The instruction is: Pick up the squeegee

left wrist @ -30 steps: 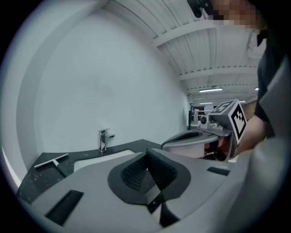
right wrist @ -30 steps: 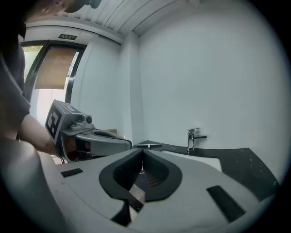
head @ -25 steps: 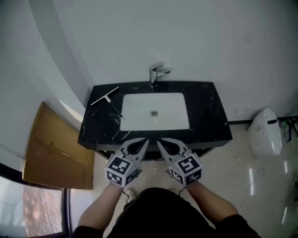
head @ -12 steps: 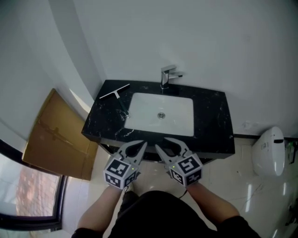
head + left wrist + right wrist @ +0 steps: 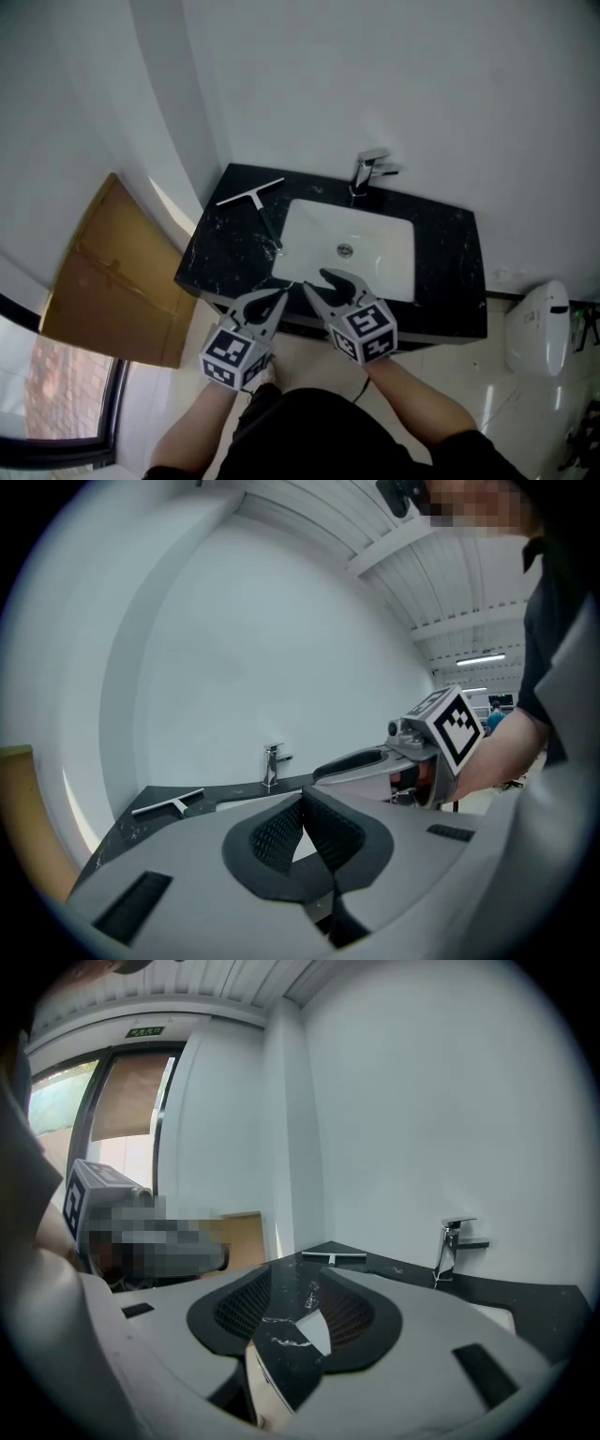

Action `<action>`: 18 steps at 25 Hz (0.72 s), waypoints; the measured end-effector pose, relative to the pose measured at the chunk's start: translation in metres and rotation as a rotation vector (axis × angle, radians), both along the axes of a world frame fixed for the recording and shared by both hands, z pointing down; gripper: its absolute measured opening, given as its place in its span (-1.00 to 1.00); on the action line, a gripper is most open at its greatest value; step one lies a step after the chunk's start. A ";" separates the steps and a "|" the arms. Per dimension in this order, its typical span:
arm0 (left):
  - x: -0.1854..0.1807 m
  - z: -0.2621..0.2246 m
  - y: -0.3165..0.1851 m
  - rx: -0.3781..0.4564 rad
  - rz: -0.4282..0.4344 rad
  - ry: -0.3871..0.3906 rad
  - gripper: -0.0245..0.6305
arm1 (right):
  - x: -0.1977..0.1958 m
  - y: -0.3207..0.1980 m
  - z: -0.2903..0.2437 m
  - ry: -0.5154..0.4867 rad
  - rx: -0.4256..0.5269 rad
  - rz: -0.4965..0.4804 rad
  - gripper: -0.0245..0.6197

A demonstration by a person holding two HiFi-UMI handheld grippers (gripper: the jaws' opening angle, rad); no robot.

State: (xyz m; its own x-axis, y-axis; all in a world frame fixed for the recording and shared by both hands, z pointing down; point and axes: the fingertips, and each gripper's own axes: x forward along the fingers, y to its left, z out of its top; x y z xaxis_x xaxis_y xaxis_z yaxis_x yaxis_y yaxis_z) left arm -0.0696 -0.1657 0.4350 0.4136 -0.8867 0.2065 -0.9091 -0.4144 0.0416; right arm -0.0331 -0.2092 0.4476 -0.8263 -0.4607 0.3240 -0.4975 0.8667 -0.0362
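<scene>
The squeegee [image 5: 253,194] lies on the black countertop [image 5: 225,248] at its far left corner, its handle pointing toward the front edge beside the white basin [image 5: 352,248]. It also shows small in the left gripper view, squeegee [image 5: 169,804], and in the right gripper view, squeegee [image 5: 335,1258]. Both grippers hover at the counter's front edge, well short of it. My left gripper [image 5: 279,292] is shut and empty, its pads touching [image 5: 302,803]. My right gripper [image 5: 323,281] has just been opening and now stands open [image 5: 298,1275] with nothing between its fingers.
A chrome faucet [image 5: 368,170] stands behind the basin against the white wall. A brown cardboard sheet [image 5: 108,272] leans by the counter's left side. A white rounded bin [image 5: 536,326] sits on the tiled floor to the right. A window [image 5: 56,403] is at lower left.
Both grippers moved forward to the counter's front edge. The right jaws went from shut to open. The left jaws stayed shut. The squeegee has not moved.
</scene>
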 end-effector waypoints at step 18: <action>-0.165 0.023 -0.055 -0.070 0.015 0.060 -0.94 | -0.163 -0.167 0.110 0.312 -0.064 0.116 -0.41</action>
State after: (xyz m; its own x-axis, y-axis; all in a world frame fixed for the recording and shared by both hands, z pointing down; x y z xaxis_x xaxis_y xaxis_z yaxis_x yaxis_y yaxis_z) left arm -0.2344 -0.2206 0.4576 0.4404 -0.8645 0.2424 -0.8978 -0.4223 0.1250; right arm -0.1958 -0.3759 0.5571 -0.6264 -0.5164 0.5839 -0.5880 0.8048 0.0810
